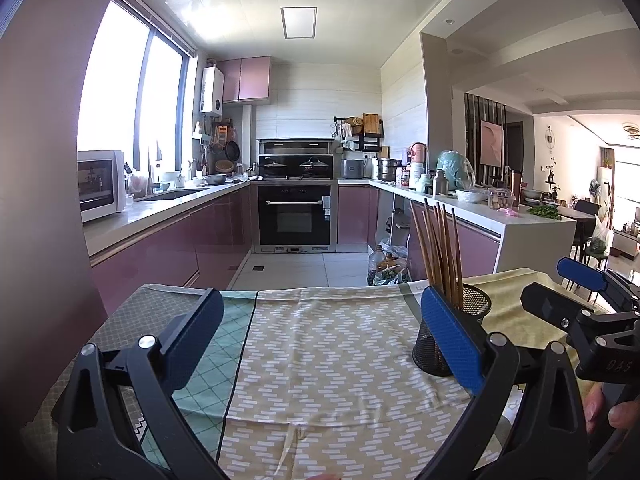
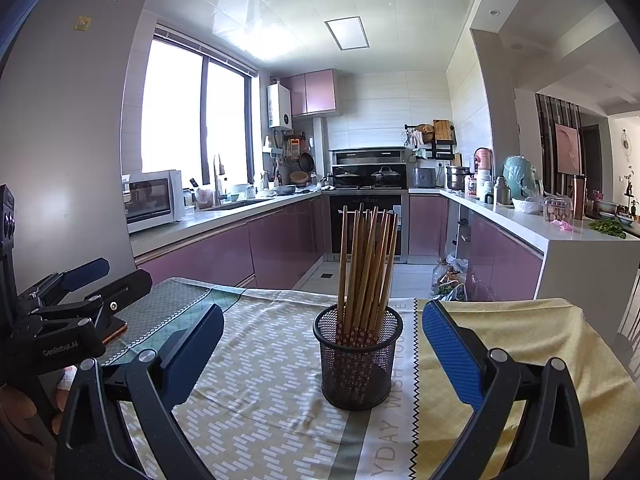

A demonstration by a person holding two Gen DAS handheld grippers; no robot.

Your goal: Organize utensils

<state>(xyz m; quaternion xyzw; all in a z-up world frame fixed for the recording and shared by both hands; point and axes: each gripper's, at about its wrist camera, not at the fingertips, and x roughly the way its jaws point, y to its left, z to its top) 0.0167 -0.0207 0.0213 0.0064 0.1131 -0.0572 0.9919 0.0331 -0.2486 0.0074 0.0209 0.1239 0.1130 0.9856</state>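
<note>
Right gripper (image 2: 320,344): jaws spread wide, nothing held, hovering low over a table draped in patterned cloths (image 2: 260,400). Directly between the two blue finger pads (image 2: 452,352), a little ahead of them, a black wire-mesh cup (image 2: 357,364) standing upright on the cloth. Inside it, a bundle of wooden chopsticks (image 2: 366,264), thin ends up, fanned slightly, floral-printed ends down in the mesh. Nothing lying between the fingers and the cup.

Left gripper (image 1: 320,336): jaws likewise spread wide and empty, above the beige zigzag cloth (image 1: 320,344). Same mesh cup (image 1: 452,328) off to its right, partly hidden behind the right-hand blue pad (image 1: 452,340), chopsticks (image 1: 440,252) rising above it. Further right, the other gripper (image 1: 560,288), beside the cup, with fingertips of a person's hand (image 1: 612,408) at the frame's edge.

Beyond the table: a kitchen with mauve cabinets (image 2: 280,240), a built-in oven (image 1: 295,216) at the far end with lidded pans on the hob above, a white microwave (image 2: 154,200) on the left counter (image 2: 224,220) by a large window (image 2: 192,116), and a cluttered right counter (image 2: 532,224). Bottles and bags (image 2: 450,276) on the floor by that counter.
</note>
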